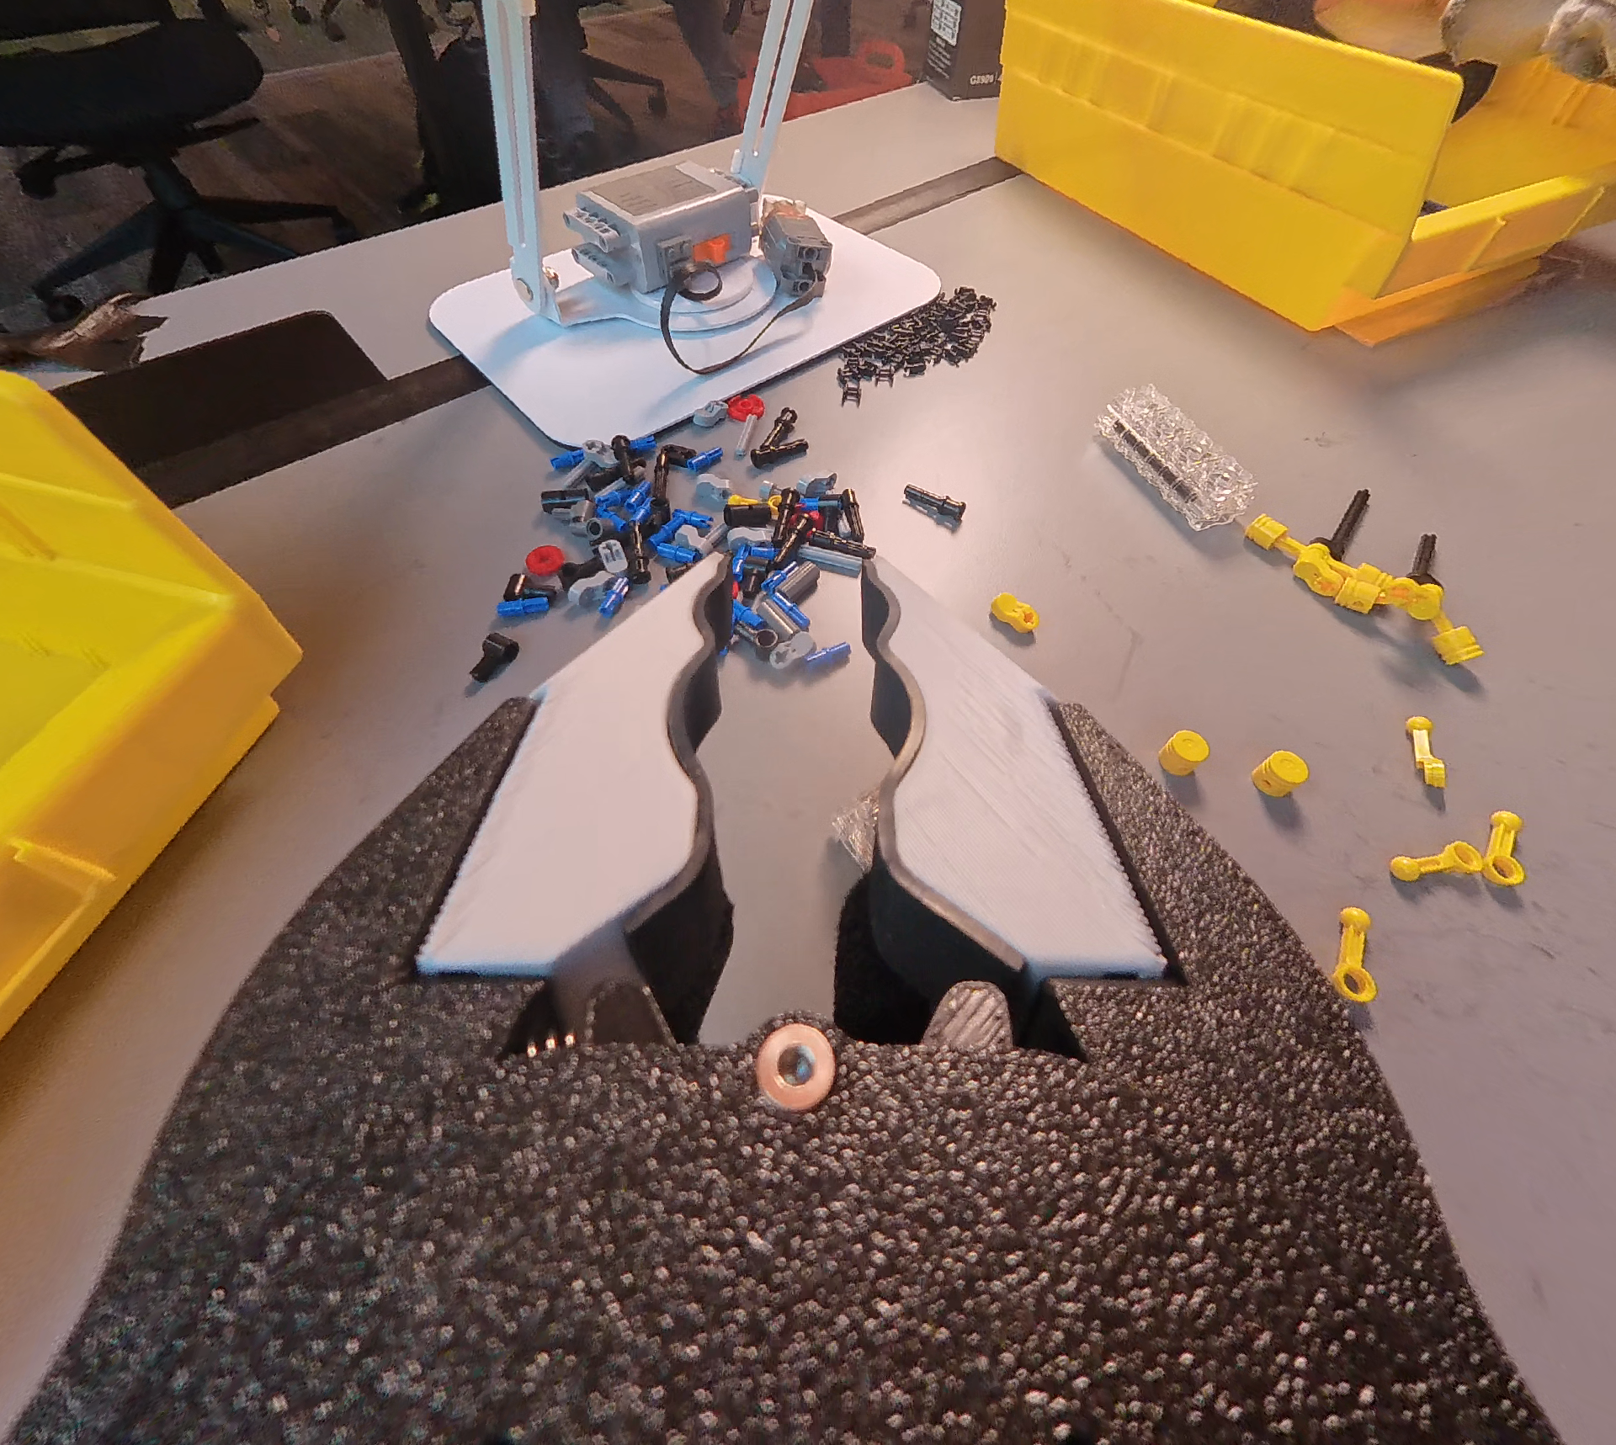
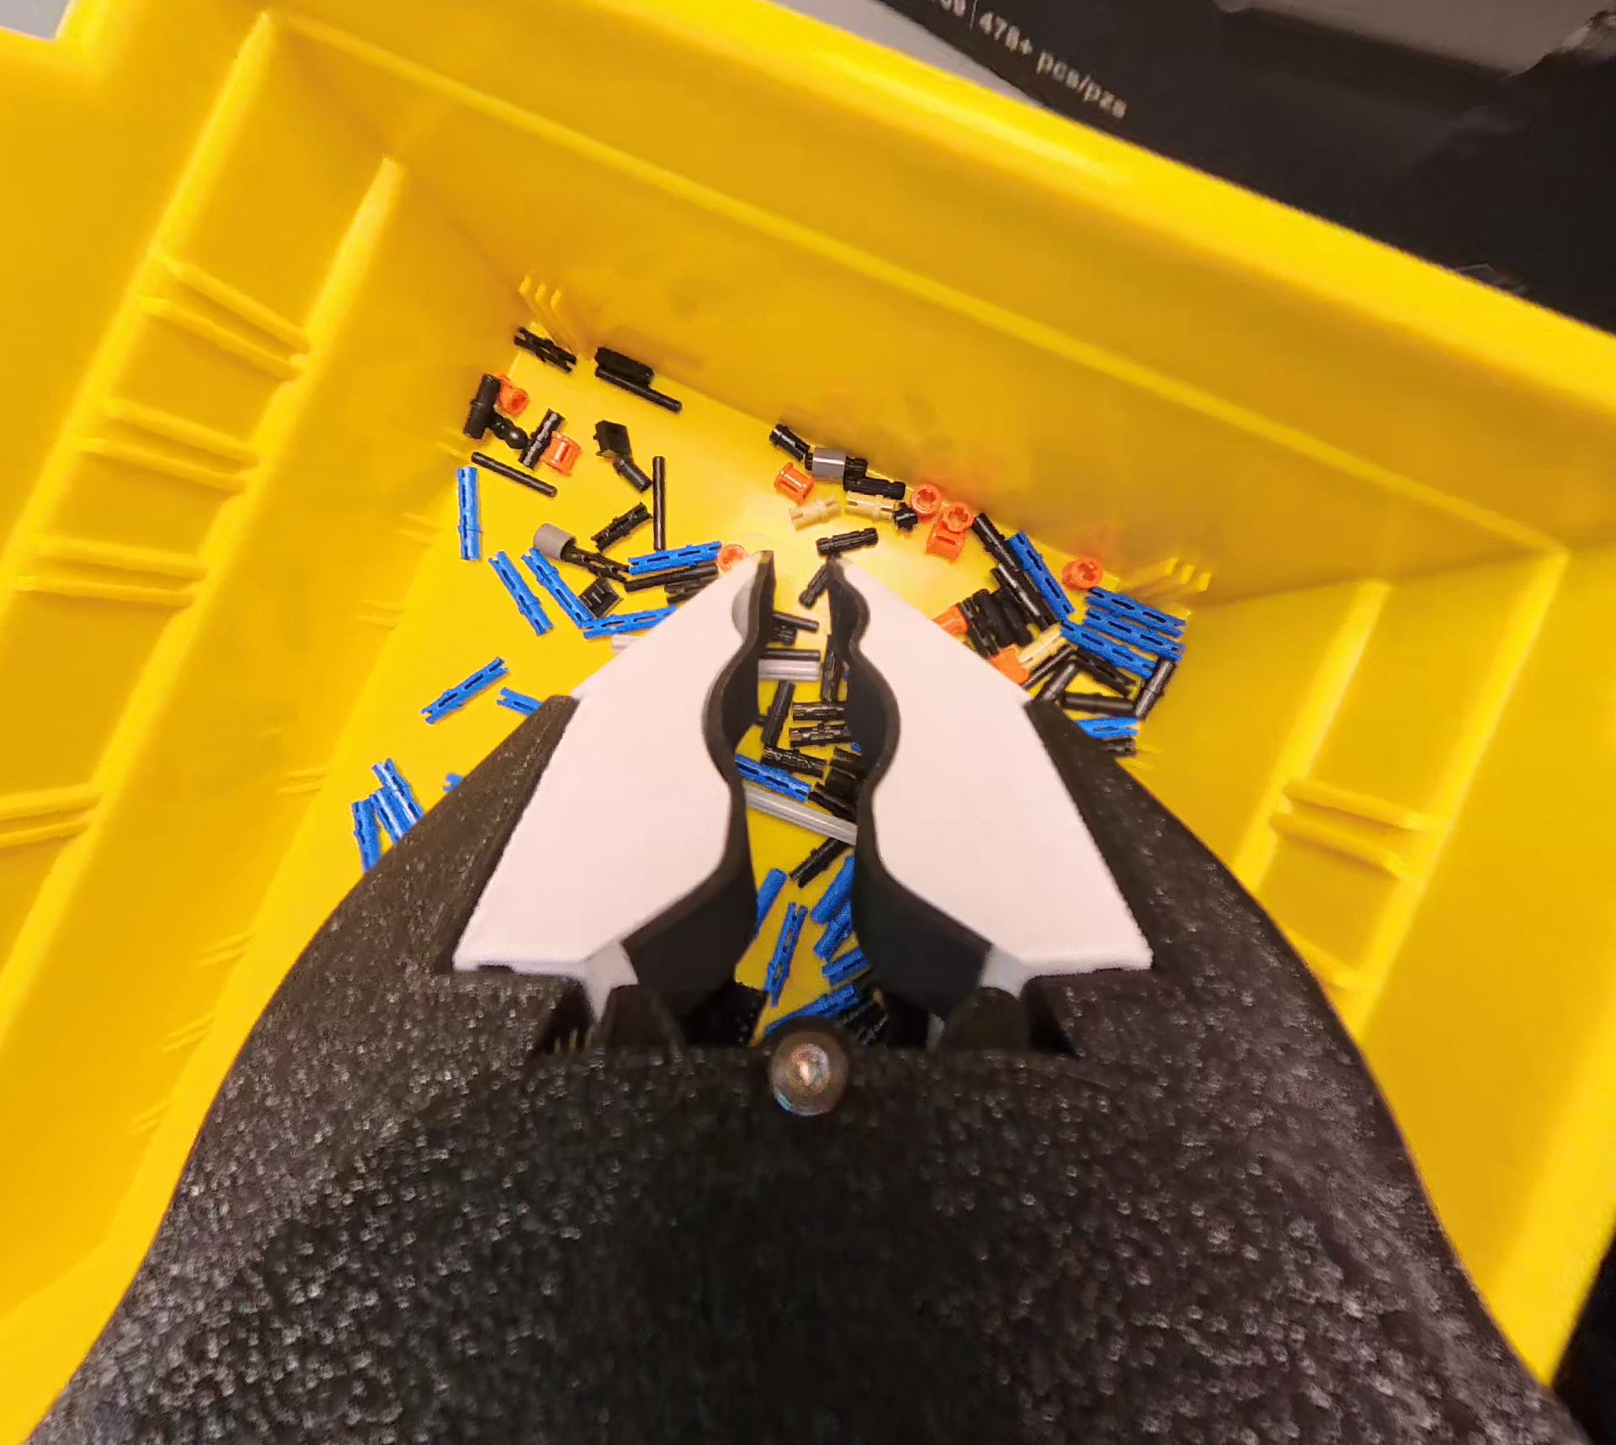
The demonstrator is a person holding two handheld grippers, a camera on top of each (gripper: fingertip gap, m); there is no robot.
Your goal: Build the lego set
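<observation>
Your left gripper hovers low over the grey table, its jaws spread wide with nothing between them — the tips sit at the near edge of a pile of small blue, black and grey connector pieces. Loose yellow pieces lie to its right, a clear plastic bag beyond them. Your right gripper reaches down into a yellow bin (tips only narrowly parted), above scattered blue, black and orange pins; whether it pinches one, you cannot tell.
</observation>
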